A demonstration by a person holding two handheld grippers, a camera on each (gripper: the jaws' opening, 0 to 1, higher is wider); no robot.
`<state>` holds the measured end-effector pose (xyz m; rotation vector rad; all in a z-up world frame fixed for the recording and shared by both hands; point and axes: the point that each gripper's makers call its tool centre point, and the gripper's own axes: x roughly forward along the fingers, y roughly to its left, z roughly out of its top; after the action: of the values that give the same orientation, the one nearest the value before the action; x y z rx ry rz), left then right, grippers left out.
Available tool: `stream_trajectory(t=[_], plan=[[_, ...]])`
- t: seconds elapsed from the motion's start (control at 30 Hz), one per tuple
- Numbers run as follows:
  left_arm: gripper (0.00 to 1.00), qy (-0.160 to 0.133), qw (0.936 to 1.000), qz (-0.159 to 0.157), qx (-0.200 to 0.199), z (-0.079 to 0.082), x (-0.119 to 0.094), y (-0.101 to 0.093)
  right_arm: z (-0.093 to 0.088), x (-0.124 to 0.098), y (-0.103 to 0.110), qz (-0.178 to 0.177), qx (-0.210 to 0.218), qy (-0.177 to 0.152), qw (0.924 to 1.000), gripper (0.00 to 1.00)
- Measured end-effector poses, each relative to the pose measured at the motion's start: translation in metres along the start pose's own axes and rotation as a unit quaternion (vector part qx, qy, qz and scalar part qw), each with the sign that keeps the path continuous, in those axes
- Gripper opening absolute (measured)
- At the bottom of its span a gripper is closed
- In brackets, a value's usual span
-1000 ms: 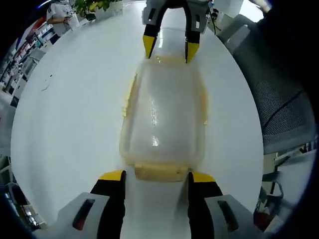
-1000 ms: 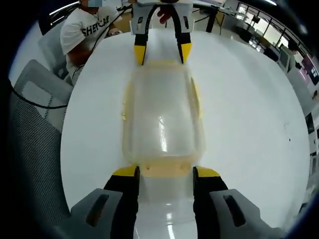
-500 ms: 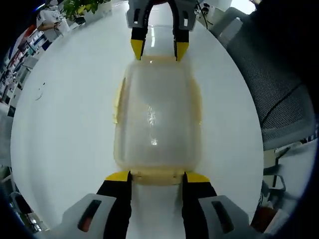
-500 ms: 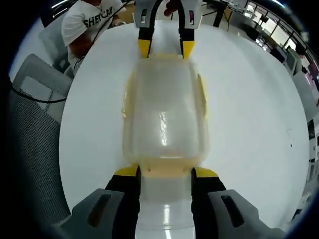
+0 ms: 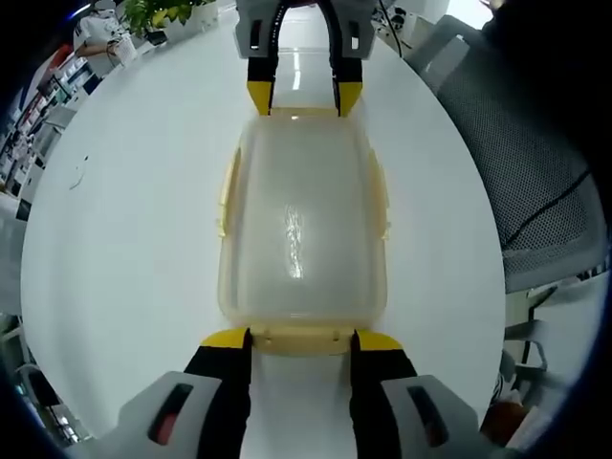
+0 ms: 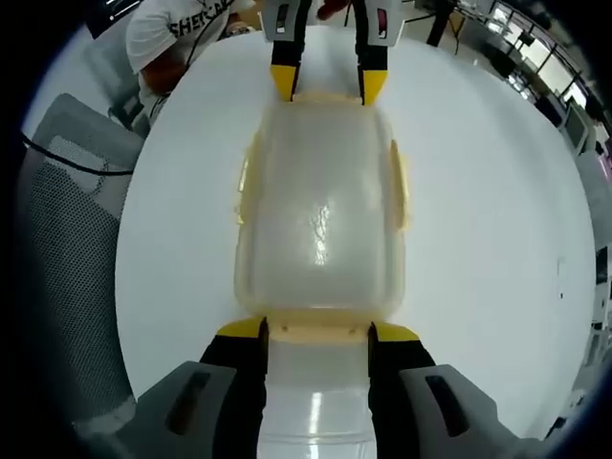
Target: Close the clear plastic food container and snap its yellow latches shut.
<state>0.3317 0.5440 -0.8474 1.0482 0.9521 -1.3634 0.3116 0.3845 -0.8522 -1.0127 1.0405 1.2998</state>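
Observation:
The clear plastic container (image 5: 301, 220) (image 6: 320, 210) lies lengthwise on the round white table (image 5: 124, 191) with its lid on. Yellow side latches (image 5: 228, 191) (image 6: 400, 182) hang along its long edges. In the left gripper view my left gripper (image 5: 301, 341) is open, its yellow-tipped jaws closely flanking the near end latch (image 5: 304, 337). My right gripper (image 5: 304, 98) straddles the far end. In the right gripper view the right gripper (image 6: 317, 332) is open, its jaws either side of that end's latch (image 6: 318, 330), and the left gripper (image 6: 328, 84) stands at the opposite end.
A grey mesh chair (image 5: 521, 143) (image 6: 67, 229) stands just off the table's edge. A person in a white shirt (image 6: 177, 29) sits past the table. Potted plants (image 5: 163, 11) stand at the table's far rim. Bare tabletop lies on both sides of the container.
Both grippers have drawn in to the container's ends, so each now brackets an end latch. The left jaws have narrowed slightly. The container looks straighter between them.

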Motion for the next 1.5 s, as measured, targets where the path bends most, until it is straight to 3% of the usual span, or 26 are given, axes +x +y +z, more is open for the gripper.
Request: stream_trajectory(t=[0.23,0.33,0.47,0.6,0.73,1.13,1.5], plan=[[0.37,-0.014,0.9997,0.004,-0.019,-0.001,-0.001,-0.001,0.0,0.001,-0.001,0.001,0.003,0.019,0.9998,0.39],[0.37,-0.013,0.9997,0.004,-0.021,0.0,-0.001,-0.002,0.0,0.0,-0.001,0.0,0.004,0.017,0.9998,0.38],[0.34,0.012,0.9998,0.005,-0.013,0.002,0.0,-0.004,-0.002,-0.002,0.0,-0.001,0.006,-0.001,1.0,0.37],[0.34,0.01,0.9997,-0.002,-0.022,0.002,0.0,-0.008,-0.003,-0.004,0.002,0.01,0.008,-0.014,0.9998,0.37],[0.34,0.002,0.9989,-0.011,-0.046,0.006,0.0,-0.015,-0.006,-0.002,0.004,0.003,-0.017,-0.003,0.9998,0.37],[0.34,-0.012,0.999,0.006,-0.043,0.004,-0.015,-0.012,0.002,-0.013,0.003,0.001,-0.009,-0.022,0.9997,0.37],[0.34,-0.017,0.9989,0.003,-0.044,0.006,-0.026,-0.016,0.006,-0.022,0.006,0.008,-0.007,-0.023,0.9997,0.37]])
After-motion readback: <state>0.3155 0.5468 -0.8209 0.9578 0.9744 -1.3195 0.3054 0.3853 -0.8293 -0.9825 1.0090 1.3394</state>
